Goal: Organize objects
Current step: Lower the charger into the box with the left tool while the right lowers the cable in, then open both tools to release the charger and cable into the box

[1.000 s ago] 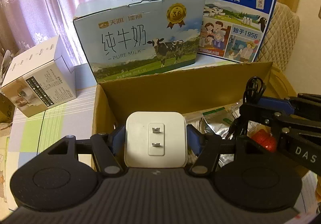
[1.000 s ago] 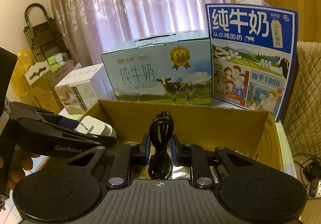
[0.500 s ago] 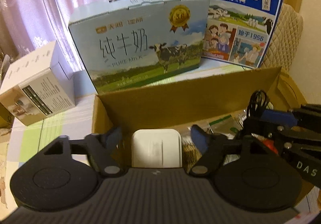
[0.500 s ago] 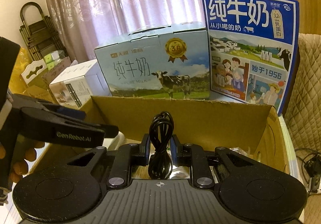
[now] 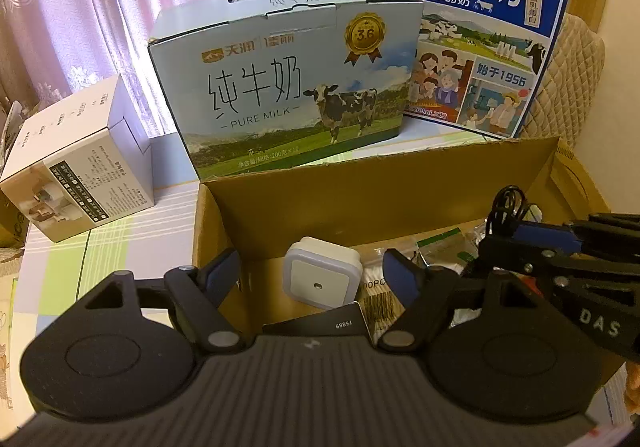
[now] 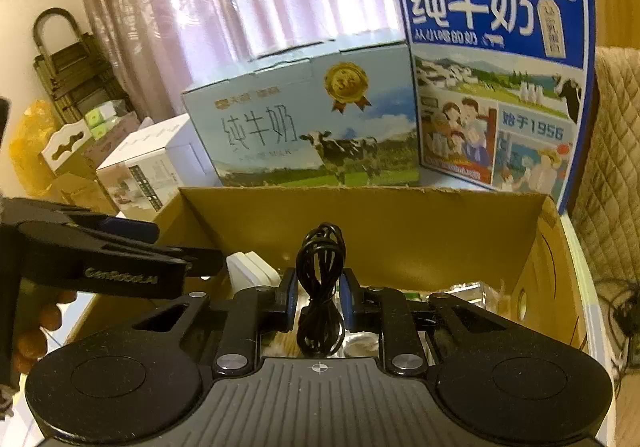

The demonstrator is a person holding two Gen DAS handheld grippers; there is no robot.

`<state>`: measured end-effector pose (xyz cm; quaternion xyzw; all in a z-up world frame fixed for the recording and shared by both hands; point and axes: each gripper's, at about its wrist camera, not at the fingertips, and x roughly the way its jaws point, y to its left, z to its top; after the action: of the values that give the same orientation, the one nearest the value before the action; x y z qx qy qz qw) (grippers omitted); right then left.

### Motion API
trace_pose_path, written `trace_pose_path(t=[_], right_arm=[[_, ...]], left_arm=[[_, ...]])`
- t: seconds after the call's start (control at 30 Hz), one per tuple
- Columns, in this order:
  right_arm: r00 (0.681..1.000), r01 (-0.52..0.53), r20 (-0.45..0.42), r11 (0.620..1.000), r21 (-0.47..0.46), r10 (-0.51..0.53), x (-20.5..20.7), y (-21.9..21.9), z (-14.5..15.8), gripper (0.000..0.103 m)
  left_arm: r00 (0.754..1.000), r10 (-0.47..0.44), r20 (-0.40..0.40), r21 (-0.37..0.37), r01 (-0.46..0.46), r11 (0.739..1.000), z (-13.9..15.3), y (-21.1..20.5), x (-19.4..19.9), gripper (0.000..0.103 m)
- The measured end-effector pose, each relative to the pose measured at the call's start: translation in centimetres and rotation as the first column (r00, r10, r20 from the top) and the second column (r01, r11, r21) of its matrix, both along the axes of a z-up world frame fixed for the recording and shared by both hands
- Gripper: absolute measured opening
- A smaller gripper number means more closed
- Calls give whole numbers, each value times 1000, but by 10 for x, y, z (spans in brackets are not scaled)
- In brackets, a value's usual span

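A white square plug-in night light (image 5: 322, 277) lies inside the open cardboard box (image 5: 360, 187), leaning near its back left. My left gripper (image 5: 316, 271) hangs open and empty just above it. My right gripper (image 6: 319, 287) is shut on a coiled black cable (image 6: 320, 287) and holds it over the same box (image 6: 380, 223). In the left wrist view the right gripper (image 5: 520, 243) with the cable (image 5: 506, 207) is at the right. The night light also shows in the right wrist view (image 6: 250, 267), beside the left gripper (image 6: 208, 259).
The box holds foil packets (image 5: 444, 247) and a black card (image 5: 320, 325). Behind it stand a light blue milk carton (image 5: 288, 95), a dark blue milk carton (image 5: 480, 35) and a white box (image 5: 80, 167) on a checked tablecloth. A quilted chair (image 6: 616, 151) is right.
My left gripper opened and let go of the white night light, which dropped into the box. My right gripper kept its hold on the cable and stayed over the box.
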<state>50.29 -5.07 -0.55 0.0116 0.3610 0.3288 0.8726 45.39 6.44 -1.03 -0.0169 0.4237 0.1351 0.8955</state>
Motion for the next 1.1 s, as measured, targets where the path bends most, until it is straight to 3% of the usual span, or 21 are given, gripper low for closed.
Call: trace_pose_path(t=[0.07, 0.17, 1.1], right_arm=[[1000, 15, 7, 1000, 6, -15, 0, -1, 2, 42], [998, 44, 46, 999, 17, -45, -2, -5, 8, 61], [992, 115, 40, 992, 42, -117, -34, -42, 24, 68]], left_arm=[[1000, 4, 2, -3, -4, 1000, 1, 0, -1, 77], [1000, 6, 5, -7, -6, 1000, 3, 0, -2, 79], [999, -3, 40, -40, 5, 999, 24, -18, -40, 84]])
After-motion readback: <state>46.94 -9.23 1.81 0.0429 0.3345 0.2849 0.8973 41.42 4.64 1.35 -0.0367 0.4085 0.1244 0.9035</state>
